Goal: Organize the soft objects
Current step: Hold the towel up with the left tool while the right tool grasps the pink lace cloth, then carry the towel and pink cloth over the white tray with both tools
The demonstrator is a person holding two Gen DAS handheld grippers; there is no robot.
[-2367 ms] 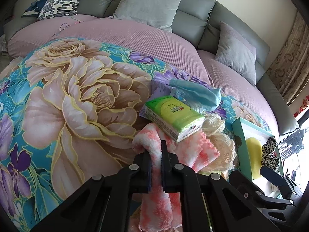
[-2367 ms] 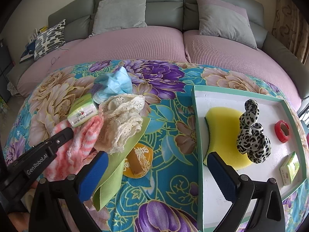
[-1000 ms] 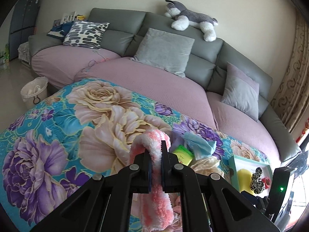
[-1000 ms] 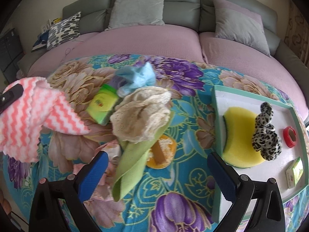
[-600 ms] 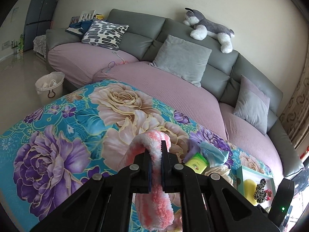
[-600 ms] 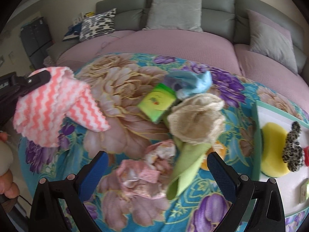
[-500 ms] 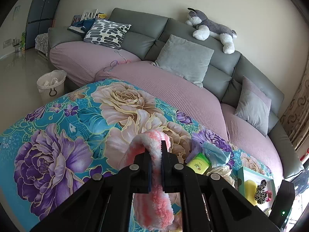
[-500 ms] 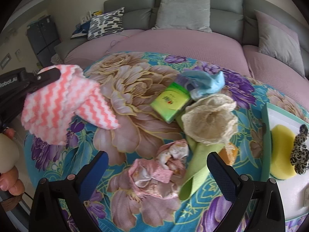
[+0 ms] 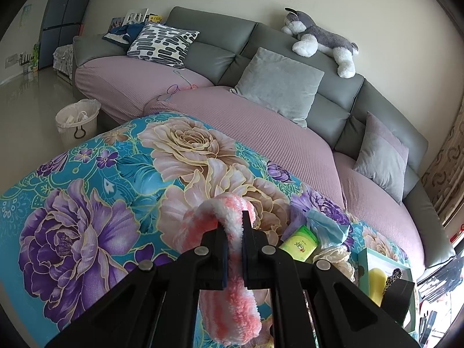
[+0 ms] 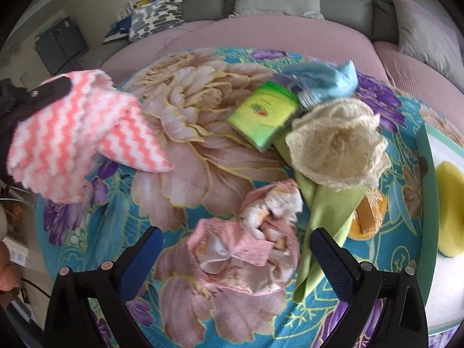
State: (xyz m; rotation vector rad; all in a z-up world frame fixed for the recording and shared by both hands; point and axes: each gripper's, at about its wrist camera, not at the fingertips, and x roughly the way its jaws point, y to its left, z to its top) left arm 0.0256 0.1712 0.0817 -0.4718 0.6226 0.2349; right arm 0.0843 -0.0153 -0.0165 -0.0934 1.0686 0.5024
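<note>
1. The right gripper (image 10: 233, 256) hangs with its jaws spread wide and nothing between the pads. The pink rag (image 10: 246, 246), a crumpled heap on the flowered cover (image 10: 185, 208), lies directly ahead of and below it, roughly centred in the gap. The heap runs from near-left to far-right, askew to the line between the pads, so a slight roll may be needed for the pads to close across its narrow width.

2. The right hand looks by far the nearer to the rag, and the left one is occupied. The left gripper (image 9: 234, 229) is pressed together on the striped cloth (image 9: 232, 275), which folds over the fingertips and hangs loose beneath, clear of the cover. In the right view that cloth (image 10: 78, 136) sits far off to the claw's left.

3. Just right of the right-hand pad lies the green cloth (image 10: 324, 217), its long axis pointing away from the claw; it touches or nearly touches the rag's right edge, so a wide descent risks catching it. Left of the rag the cover is bare, giving open room.

4. Farther ahead and right, the lace ball (image 10: 336, 150) rests on the green cloth, with the tissue pack (image 10: 265, 113) and blue cloth (image 10: 324, 78) beyond it.

5. At far right stands the tray (image 10: 429, 197), holding a yellow sponge (image 10: 449, 203). It is probably where the soft things are meant to go, and the way there crosses the green cloth.
</note>
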